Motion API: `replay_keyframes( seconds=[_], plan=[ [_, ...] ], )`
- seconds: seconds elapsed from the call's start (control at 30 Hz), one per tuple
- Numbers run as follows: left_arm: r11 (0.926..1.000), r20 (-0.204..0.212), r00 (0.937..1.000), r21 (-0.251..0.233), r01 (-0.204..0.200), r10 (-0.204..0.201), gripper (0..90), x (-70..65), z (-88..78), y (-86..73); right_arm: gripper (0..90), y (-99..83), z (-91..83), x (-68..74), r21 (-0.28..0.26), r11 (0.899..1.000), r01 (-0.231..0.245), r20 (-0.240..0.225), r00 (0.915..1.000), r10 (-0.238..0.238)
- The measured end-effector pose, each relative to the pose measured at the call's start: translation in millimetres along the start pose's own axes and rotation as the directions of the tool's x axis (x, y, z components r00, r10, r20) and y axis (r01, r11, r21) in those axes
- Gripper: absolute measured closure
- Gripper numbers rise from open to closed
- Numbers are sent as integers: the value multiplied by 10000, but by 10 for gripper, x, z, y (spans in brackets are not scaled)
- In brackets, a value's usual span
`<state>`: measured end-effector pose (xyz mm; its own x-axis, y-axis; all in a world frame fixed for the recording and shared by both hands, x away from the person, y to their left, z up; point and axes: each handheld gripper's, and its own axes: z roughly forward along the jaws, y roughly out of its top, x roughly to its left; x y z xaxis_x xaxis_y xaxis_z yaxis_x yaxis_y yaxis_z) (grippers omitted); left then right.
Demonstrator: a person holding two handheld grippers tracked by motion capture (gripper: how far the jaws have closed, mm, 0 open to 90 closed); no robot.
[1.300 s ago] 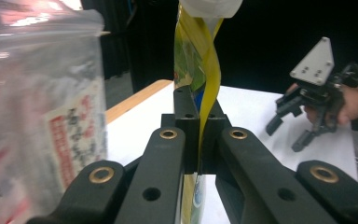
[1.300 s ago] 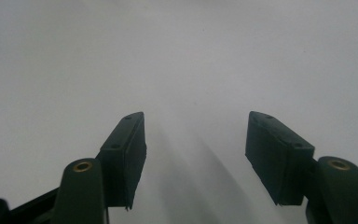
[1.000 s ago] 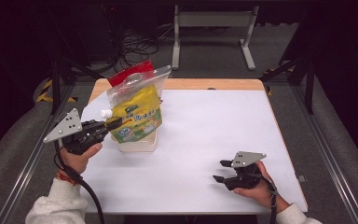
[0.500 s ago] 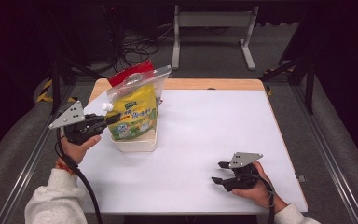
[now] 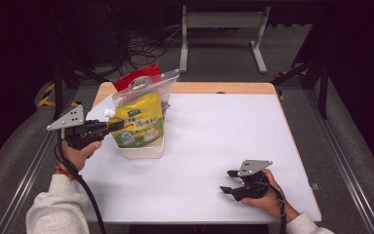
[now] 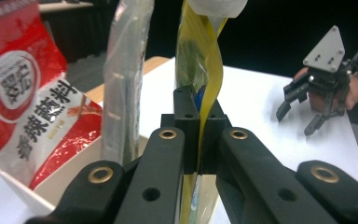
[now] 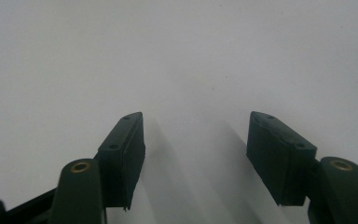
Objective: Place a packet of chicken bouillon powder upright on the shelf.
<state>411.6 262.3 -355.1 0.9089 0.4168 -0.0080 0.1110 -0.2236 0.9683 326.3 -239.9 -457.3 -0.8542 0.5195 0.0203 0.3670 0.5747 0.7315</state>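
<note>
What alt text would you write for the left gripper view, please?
The left tool is shut on the edge of a yellow pouch with a white cap. To its left stand a clear bag and a red packet. Far right, a hand rests the right tool on the white table.

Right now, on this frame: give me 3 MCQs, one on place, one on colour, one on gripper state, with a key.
1. Where does the yellow spouted pouch stand?
A. in the white bin at the table's left
B. flat at the table's middle
C. on the floor

2. What colour is the packet behind the clear bag?
A. blue
B. red
C. green

3. How is the right gripper?
A. shut on the pouch
B. open, holding nothing
C. shut on a cloth

Key: 1 A, the high view shows it upright in the bin; 2 B, red with white print in the left gripper view; 3 B, its jaws stand apart over bare white table.
</note>
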Motion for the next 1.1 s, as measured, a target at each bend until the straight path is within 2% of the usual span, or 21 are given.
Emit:
replay_keyframes(
  seconds=[0.03, 0.1, 0.13, 0.17, 0.2, 0.3, 0.47, 0.67, 0.7, 0.77, 0.83, 0.87, 0.97, 1.03, 1.1],
  plan=[
    [9995, -125, 9999, 301, -83, 87, 896, -11, 38, 5, 368, -1, 2, 0, 3, 10000, 2, 7, 10000, -2],
    [9996, -67, 10000, 281, -47, 49, 895, -6, 53, 1, 365, 1, 2, 2, 0, 10000, 2, 4, 10000, -2],
    [9995, -356, 9994, 296, 56, -45, 895, 3, 67, -11, 365, 2, 2, 7, 17, 10000, 33, -17, 10000, -33],
    [9995, -356, 9994, 296, 56, -45, 895, 3, 67, -11, 365, 2, 2, 7, 17, 10000, 33, -17, 10000, -33],
    [9995, -532, 9985, 268, 139, -125, 895, 14, 67, -22, 364, 2, 2, 9, 19, 10000, 45, -15, 10000, -44],
    [9986, -832, 9965, 513, 104, -61, 893, 15, 55, -46, 364, 3, 0, 12, 17, 10000, 50, -37, 10000, -50],
    [9992, -939, 9956, 386, 50, -14, 893, 12, -47, -40, 363, 3, 0, 9, 15, 10000, 51, -56, 10000, -51],
    [9988, -813, 9967, 487, 30, 10, 893, 15, -20, -26, 363, 8, 3, 12, 22, 10000, 55, -54, 10000, -54],
    [9980, -788, 9969, 630, -9, 58, 893, 11, 0, -24, 363, 8, 3, 12, 24, 10000, 50, -59, 10000, -50],
    [9977, -841, 9964, 679, -31, 88, 894, 12, 4, -18, 363, 7, 2, 11, 23, 10000, 50, -66, 10000, -50],
    [9972, -1094, 9940, 740, 123, -42, 894, 7, 7, -28, 363, 6, 2, 11, 31, 10000, 57, -84, 9999, -57],
    [9969, -1194, 9928, 789, 59, 36, 894, 12, 2, -31, 362, 6, 2, 11, 35, 10000, 56, -90, 9999, -56],
    [9955, -1245, 9922, 926, 190, -74, 894, -1, -10, -65, 361, 6, 2, 15, 45, 10000, 58, -87, 9999, -58],
    [9952, -1344, 9909, 969, 120, 12, 893, 2, -17, -79, 361, 9, 2, 16, 44, 10000, 77, -80, 9999, -77],
    [9958, -1436, 9896, 891, 228, -98, 892, 2, -19, -91, 366, 23, -3, 9, -53, 10000, 72, -30, 10000, -73]
  ],
)
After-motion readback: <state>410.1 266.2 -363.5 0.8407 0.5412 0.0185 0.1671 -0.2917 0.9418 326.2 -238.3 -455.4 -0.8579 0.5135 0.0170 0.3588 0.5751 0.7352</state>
